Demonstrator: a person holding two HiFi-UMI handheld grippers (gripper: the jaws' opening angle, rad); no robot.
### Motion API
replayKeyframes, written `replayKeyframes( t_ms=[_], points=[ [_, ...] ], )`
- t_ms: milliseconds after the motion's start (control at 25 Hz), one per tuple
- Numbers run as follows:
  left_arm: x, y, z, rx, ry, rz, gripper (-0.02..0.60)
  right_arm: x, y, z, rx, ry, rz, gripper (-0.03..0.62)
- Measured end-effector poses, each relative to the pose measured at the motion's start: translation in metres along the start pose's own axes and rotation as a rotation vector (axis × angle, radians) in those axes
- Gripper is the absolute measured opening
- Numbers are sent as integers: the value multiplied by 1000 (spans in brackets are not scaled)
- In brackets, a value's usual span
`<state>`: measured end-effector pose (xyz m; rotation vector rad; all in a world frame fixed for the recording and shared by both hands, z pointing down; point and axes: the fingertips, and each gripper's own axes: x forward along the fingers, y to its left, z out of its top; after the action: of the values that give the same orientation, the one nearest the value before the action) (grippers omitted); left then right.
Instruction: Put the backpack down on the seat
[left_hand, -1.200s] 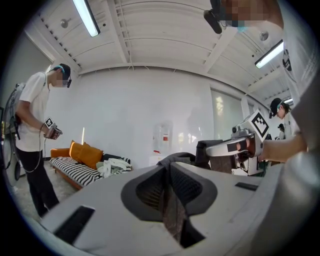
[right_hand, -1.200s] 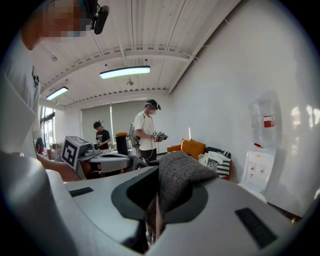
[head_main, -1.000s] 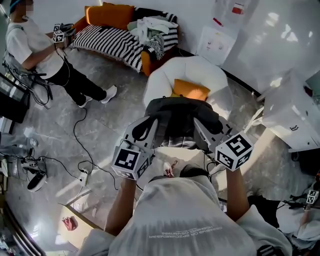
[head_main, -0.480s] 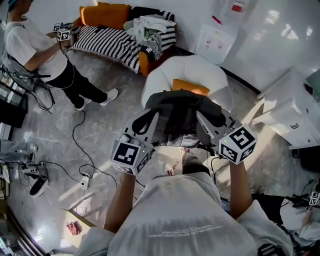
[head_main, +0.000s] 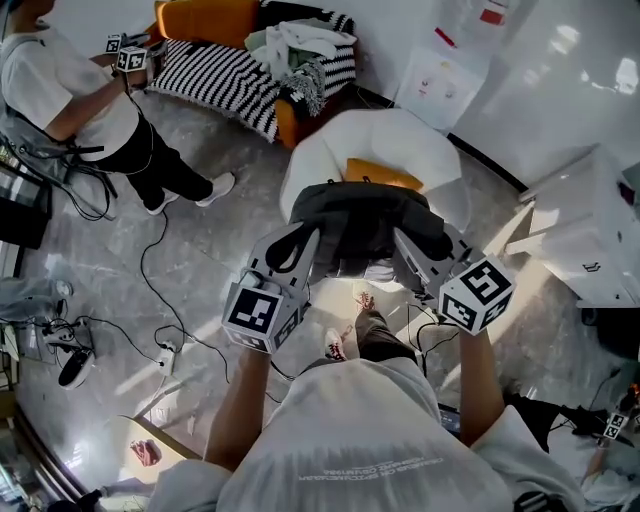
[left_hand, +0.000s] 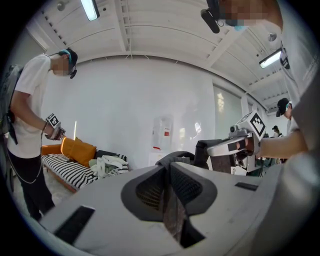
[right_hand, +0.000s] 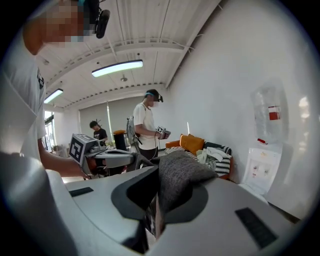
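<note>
Head view shows the white armchair (head_main: 330, 150), the seat, just beyond the dark backpack (head_main: 365, 225). The pack hangs in the air in front of the chair, carried between the two grippers and not yet resting on it. The left gripper (head_main: 308, 240) and the right gripper (head_main: 402, 240) each have their jaws nearly together, pinched on a fold of the pack's fabric, as each gripper view confirms. The carry to the seat looks to be the step in hand. Next the pack needs to go forward over the seat and come down level by the orange cushion (head_main: 383, 175) before either grip lets go.
</note>
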<state>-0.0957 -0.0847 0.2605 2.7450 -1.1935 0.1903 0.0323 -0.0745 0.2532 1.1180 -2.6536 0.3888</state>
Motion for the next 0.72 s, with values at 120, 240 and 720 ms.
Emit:
replayKeyframes(
  t_ms=[120,240,720],
  points=[
    [20,10,-4,-12,16,10,43,12,-20,-5,8,14,15,31],
    [40,17,-3,-15,23,23,43,20,-41,-4,-1,21,28,31],
    [114,48,-19,-24,55,79,41,66,-118,-12,9,40,65,31]
  ],
)
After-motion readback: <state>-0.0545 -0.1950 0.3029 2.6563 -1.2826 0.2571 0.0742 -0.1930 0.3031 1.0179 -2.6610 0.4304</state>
